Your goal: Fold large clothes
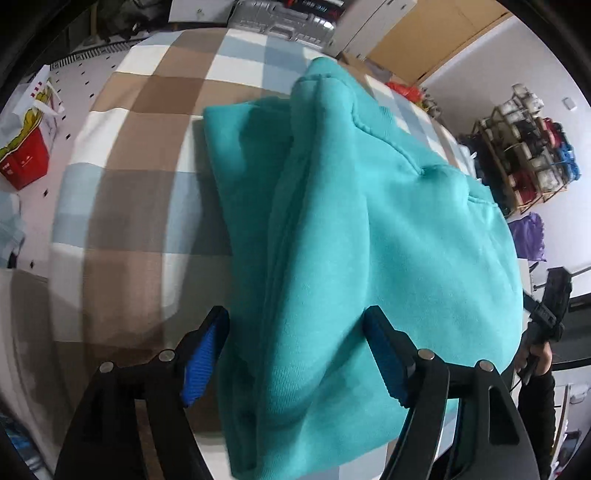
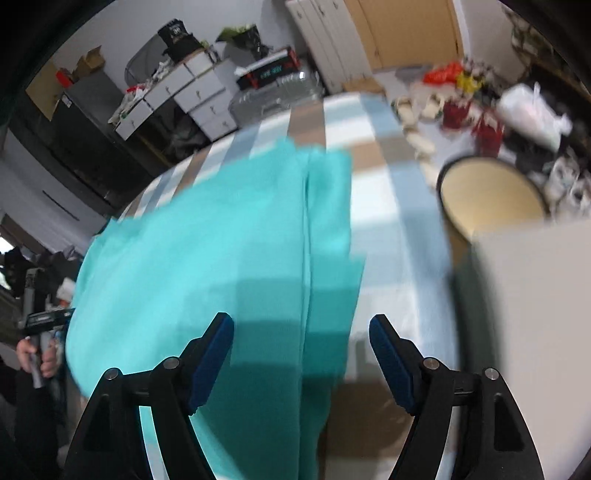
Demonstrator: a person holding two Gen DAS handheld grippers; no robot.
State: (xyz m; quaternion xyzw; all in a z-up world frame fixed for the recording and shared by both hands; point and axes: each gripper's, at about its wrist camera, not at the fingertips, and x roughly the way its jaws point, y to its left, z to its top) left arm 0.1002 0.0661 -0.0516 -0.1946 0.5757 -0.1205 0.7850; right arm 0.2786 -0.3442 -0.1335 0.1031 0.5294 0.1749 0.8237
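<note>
Lying folded on the checked cloth (image 1: 147, 122) that covers the table, the teal sweatshirt (image 1: 369, 229) runs lengthwise from the near table edge toward the far side, its long folds pointing away from both cameras. In the left wrist view its far end shows a thick stitched hem and a puckered seam, raised a little above the rest.

The left gripper (image 1: 295, 354) has its jaws spread, the blue pads on either side of the sweatshirt's near edge without pressing it; the fabric sits loose between them. The right gripper (image 2: 301, 358) is likewise spread, with one long fold of the cloth between its pads and the right pad over bare checked cloth.

Only the left view gives the sweatshirt sharply, and it also shows a silver suitcase (image 1: 284, 22) beyond the table, a red bag (image 1: 26, 162) on the floor to the left, and a shelf rack (image 1: 524, 147) of oddments on the right. The right view is blurred; it alone shows a round stool (image 2: 491, 192), white drawers (image 2: 192, 96) and a cluttered floor. Each view catches the person's other hand (image 2: 35, 354) gripping a handle at its edge.
</note>
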